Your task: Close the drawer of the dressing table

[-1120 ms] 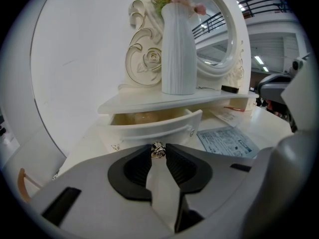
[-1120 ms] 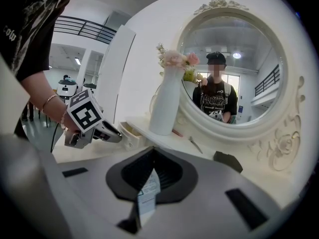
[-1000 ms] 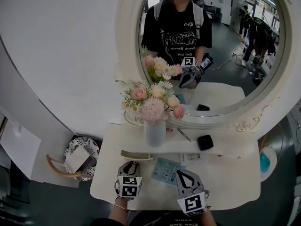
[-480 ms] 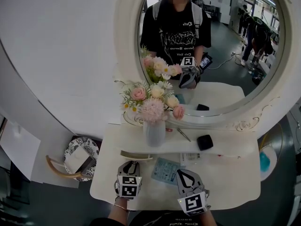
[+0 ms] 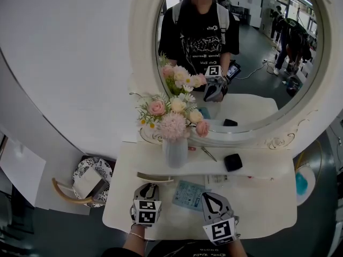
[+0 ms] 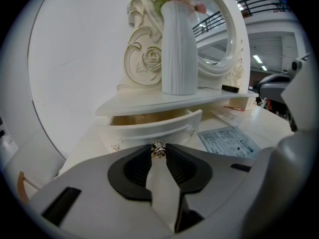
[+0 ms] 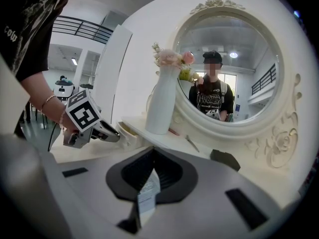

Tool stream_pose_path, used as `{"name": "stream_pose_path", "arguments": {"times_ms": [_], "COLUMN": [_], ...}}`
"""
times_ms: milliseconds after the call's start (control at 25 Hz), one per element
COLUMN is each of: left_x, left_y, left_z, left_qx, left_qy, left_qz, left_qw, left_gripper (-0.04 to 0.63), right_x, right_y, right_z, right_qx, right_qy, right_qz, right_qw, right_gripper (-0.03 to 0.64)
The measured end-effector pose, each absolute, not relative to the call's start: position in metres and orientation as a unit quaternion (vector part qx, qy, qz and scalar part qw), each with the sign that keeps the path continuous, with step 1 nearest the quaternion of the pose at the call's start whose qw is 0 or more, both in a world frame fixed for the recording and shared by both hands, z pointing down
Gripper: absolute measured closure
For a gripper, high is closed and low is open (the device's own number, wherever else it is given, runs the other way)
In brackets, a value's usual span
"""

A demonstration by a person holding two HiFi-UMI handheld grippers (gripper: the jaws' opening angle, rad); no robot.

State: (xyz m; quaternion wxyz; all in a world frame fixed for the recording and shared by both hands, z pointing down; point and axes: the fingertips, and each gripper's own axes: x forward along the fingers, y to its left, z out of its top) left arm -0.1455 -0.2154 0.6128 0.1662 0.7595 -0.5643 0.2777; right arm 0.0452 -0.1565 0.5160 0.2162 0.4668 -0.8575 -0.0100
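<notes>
Dressing table: glossy white, with a rounded tabletop (image 5: pixel 262 205) and a raised curved shelf (image 6: pixel 149 105) at the back.

Drawer (image 6: pixel 152 127): tucked under that shelf, directly ahead of the left tool (image 6: pixel 158 147). It has a curved white front and a pale tan interior. It is pulled partway out, with an open gap between the front and the shelf edge. A small shiny metal knob (image 6: pixel 158 152), rounded and ornate, sits at the centre of the front.

Left tool: the black ribbed pads (image 6: pixel 182 167) are clamped on the knob, one on each side, so the jaws stand apart only by the knob's width. It touches nothing else.

Right tool (image 7: pixel 152 152): jaw tips are together with nothing gripped. It is held over the near part of the tabletop beside the left tool and apart from the drawer.

Around them:
- Vase (image 6: pixel 178 49): white, tall, vertically ribbed, with a matte look. It stands upright on the shelf above and just beyond the left tool, over the drawer.
- Flowers (image 5: pixel 174 114): pink and cream blooms in the vase.
- Mirror (image 5: pixel 246 63): oval, in a thick white frame with carved scrolls and a rose relief, beyond both tools.
- Leaflet (image 5: pixel 187 194): flat blue-and-white printed sheet on the tabletop, between the two tools and slightly ahead.
- Black box (image 5: pixel 233 161): small with rounded corners, on the shelf ahead of the right tool.
</notes>
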Motion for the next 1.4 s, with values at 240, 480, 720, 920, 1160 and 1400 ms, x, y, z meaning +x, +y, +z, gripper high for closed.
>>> {"name": "stream_pose_path", "arguments": {"times_ms": [240, 480, 720, 920, 1160, 1400], "left_x": [-0.1459, -0.146, -0.1453, -0.1449, -0.1453, -0.1454], "left_y": [-0.2165, -0.2171, -0.2189, -0.2196, -0.2205, -0.2222], "left_z": [0.6126, 0.6127, 0.6118, 0.6128, 0.6143, 0.6142], "left_qx": [0.761, 0.76, 0.76, 0.759, 0.76, 0.759], "left_qy": [-0.563, -0.564, -0.565, -0.565, -0.563, -0.564], "left_qz": [0.278, 0.277, 0.276, 0.277, 0.281, 0.282], "left_qw": [0.164, 0.165, 0.165, 0.165, 0.165, 0.164], "left_gripper": [0.495, 0.495, 0.495, 0.495, 0.495, 0.495], "right_x": [0.046, 0.044, 0.0443, 0.0467, 0.0463, 0.0474], "right_y": [-0.1574, -0.1571, -0.1572, -0.158, -0.1579, -0.1596], "right_z": [0.5188, 0.5197, 0.5179, 0.5178, 0.5162, 0.5169], "right_qx": [0.468, 0.467, 0.467, 0.471, 0.469, 0.473], "right_qy": [-0.856, -0.857, -0.856, -0.855, -0.855, -0.855], "right_qz": [-0.008, -0.007, -0.008, -0.007, -0.008, -0.007], "right_qw": [0.218, 0.218, 0.22, 0.218, 0.221, 0.212], "right_gripper": [0.606, 0.606, 0.606, 0.606, 0.606, 0.606]}}
